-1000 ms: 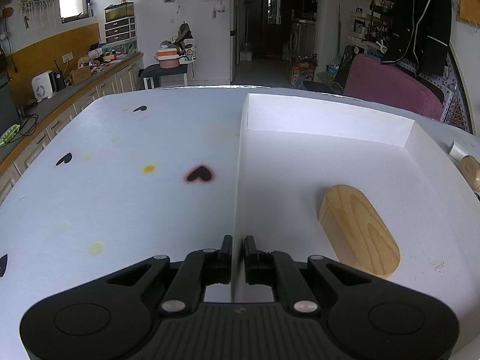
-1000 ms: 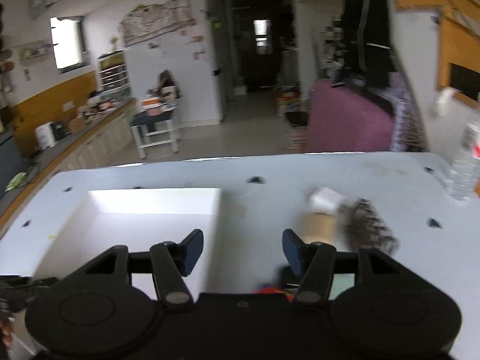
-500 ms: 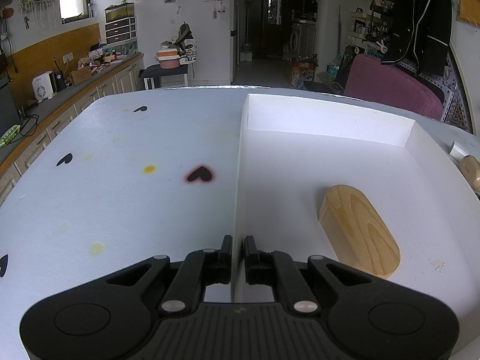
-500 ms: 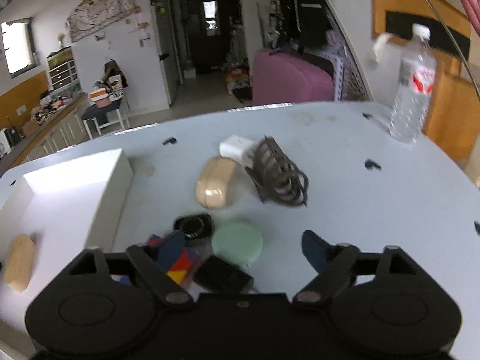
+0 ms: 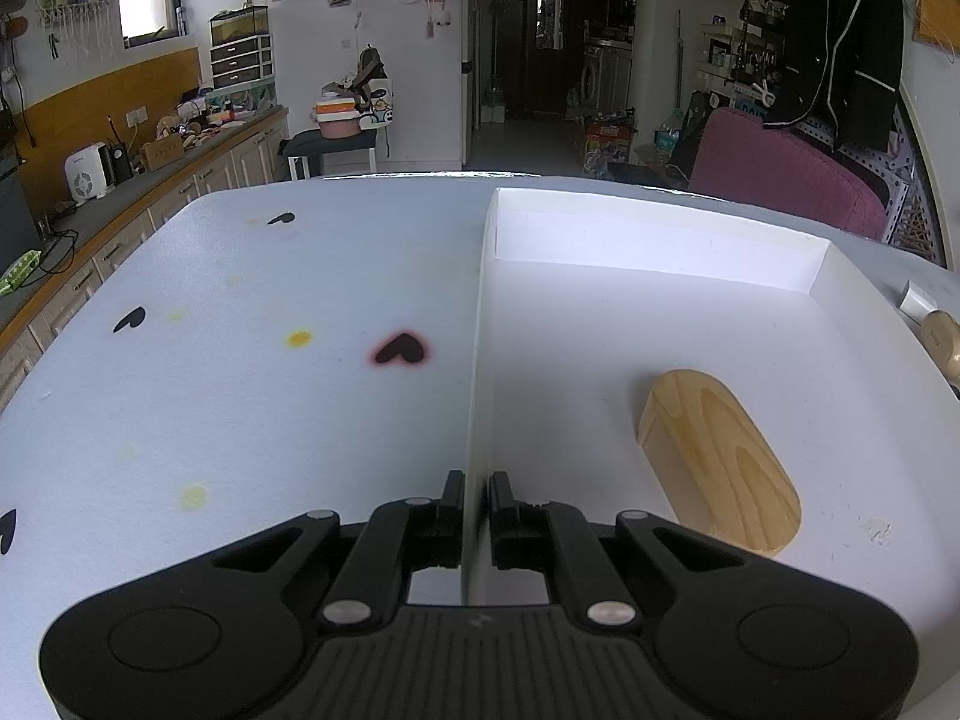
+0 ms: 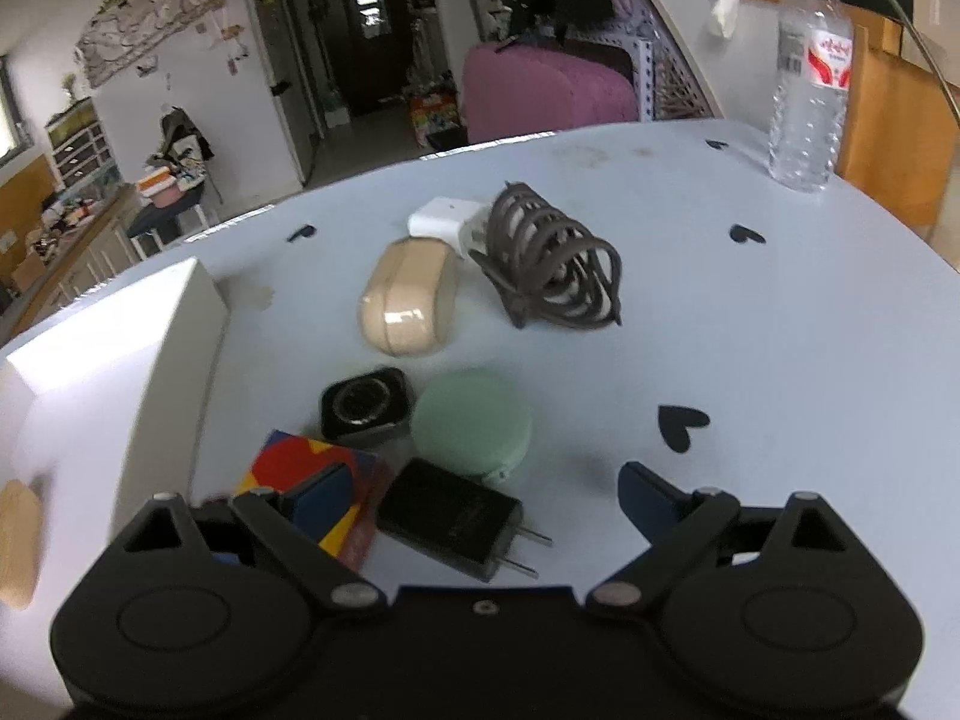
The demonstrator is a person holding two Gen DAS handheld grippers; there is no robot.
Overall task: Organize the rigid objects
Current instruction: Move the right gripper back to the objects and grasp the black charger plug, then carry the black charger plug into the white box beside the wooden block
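Across the pale blue tabletop printed with small black hearts, we see the shallow white foam tray toward its left side, and our left gripper has its fingers pressed together on the tray's thin left wall, near the tray's front corner. Inside the tray, close to its front edge and right of centre, lies the rounded oblong block of pale wood, flat on the tray floor.

Outside the tray's right wall, our right gripper hangs over a cluster of small things; its blue-padded fingers have just been opening and now stand spread wide, with nothing pinched between them. A clear plastic water bottle with a red label stands upright near the table's far right edge. Toward the far edge of the table lie a coil of dark brown cable, touching a white charger block, and just in front of that a beige oval case. Nearer us sit a round mint-green case, a black square-faced watch body touching it, a flat card of red, blue and yellow patches partly under our left finger, and a black two-pronged plug adapter between the fingers, untouched.
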